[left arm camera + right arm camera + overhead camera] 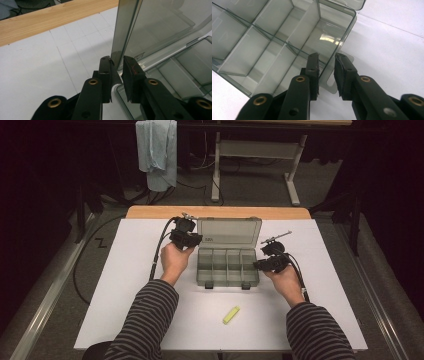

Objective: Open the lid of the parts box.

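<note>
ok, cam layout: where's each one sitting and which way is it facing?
High view: above the person's side, facing forward and down; table, both forearms, left gripper, right gripper.
Left gripper view: along its jaws at the upright lid.
Right gripper view: along its jaws at the box wall.
Shared: the clear box.

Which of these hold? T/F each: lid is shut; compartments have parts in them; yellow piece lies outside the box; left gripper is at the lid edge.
1. The organizer box has its lid shut. False: it stands open.
2. The compartments hold parts. False: they look empty.
3. The yellow piece lies outside the box. True: on the table, nearer the person.
4. The left gripper straddles the lid's edge. True.
</note>
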Tool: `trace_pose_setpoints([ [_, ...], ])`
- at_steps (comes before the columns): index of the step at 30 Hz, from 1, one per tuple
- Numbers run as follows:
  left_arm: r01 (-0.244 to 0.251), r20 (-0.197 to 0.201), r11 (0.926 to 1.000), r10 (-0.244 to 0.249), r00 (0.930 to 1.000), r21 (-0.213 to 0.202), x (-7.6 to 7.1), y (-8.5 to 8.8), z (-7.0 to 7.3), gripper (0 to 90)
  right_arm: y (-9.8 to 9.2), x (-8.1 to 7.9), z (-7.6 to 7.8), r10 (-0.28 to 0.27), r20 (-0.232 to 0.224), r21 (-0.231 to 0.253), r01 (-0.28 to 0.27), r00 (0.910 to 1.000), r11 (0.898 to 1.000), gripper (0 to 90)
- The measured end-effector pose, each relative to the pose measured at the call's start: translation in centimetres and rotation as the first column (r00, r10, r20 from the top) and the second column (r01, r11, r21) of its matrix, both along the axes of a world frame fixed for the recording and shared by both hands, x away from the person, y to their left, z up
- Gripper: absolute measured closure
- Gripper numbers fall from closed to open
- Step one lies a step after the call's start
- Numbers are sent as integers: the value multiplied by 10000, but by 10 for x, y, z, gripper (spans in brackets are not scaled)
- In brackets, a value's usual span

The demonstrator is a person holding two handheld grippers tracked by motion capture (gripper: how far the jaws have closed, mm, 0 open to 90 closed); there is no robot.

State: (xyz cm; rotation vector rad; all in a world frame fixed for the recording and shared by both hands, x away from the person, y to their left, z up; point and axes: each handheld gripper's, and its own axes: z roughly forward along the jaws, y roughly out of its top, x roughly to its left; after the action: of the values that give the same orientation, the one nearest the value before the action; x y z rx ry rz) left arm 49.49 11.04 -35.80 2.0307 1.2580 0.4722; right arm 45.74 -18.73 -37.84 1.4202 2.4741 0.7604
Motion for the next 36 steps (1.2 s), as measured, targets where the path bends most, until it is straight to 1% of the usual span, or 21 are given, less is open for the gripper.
trace_pose_setpoints([
  [2,-59,-47,10000,59,10000,48,1,-1,-1,789,0,0,0,-8,-4,-1,8,10000,10000,760],
  [11,-122,-330,9995,131,9994,288,6,-4,-10,799,0,0,0,-19,9,-30,19,10000,10000,760],
  [14,-185,-375,9995,195,9991,255,8,-4,-12,799,1,-1,0,-51,26,-10,51,10000,10000,760],
  [22,-196,-563,9990,218,9982,396,11,-5,-16,800,1,-1,0,-65,30,-25,65,10000,10000,760],
  [26,-161,-581,9986,191,9981,503,12,-6,-18,801,1,0,0,-49,-2,-55,49,10000,10000,762],
  [29,-163,-646,9988,193,9977,463,14,-6,-19,801,1,-1,0,-50,44,-62,50,10000,10000,762],
  [36,-116,-688,9972,167,9975,742,13,-8,-22,803,1,-1,0,-39,54,-66,40,10000,10000,762],
])
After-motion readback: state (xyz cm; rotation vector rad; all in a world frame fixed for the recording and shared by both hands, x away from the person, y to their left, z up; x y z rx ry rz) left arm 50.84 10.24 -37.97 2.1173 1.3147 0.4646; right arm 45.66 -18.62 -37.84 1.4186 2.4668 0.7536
